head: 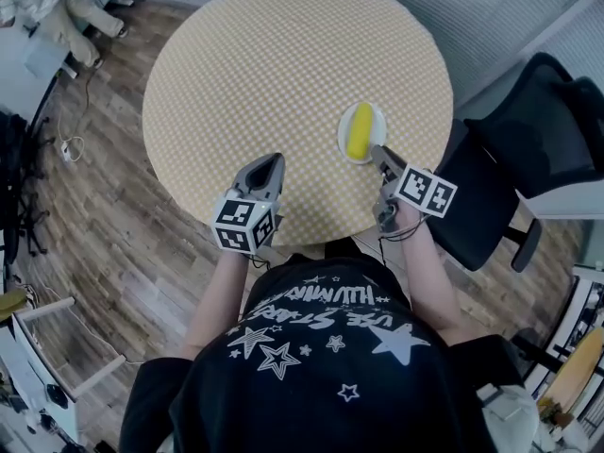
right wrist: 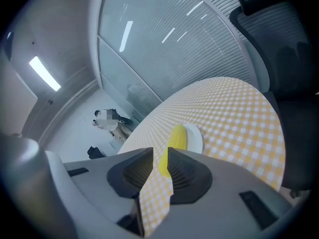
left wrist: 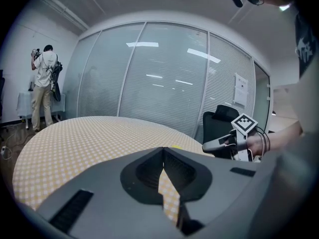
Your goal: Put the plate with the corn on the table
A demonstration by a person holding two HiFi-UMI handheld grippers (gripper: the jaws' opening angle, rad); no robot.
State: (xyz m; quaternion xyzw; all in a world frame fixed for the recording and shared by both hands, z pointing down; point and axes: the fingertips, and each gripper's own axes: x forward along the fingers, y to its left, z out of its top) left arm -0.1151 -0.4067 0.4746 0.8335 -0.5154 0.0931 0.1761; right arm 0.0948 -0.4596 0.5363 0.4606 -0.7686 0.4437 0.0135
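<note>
A white plate (head: pixel 380 125) carrying a yellow corn cob (head: pixel 360 130) rests on the round table (head: pixel 283 64) with its yellow checked cloth, near the right edge. My right gripper (head: pixel 377 150) hovers just behind the plate, open by a narrow gap and holding nothing. In the right gripper view the corn (right wrist: pixel 175 137) and plate (right wrist: pixel 196 138) lie just beyond the right gripper (right wrist: pixel 160 151). My left gripper (head: pixel 274 159) is shut and empty over the table's near edge. In the left gripper view the left gripper (left wrist: pixel 163 150) points across the cloth.
A black office chair (head: pixel 528 149) stands close to the table's right side. Cables (head: pixel 66 144) lie on the wooden floor at left. A glass wall with blinds (left wrist: pixel 164 83) runs behind the table, and a person (left wrist: pixel 45 83) stands far off.
</note>
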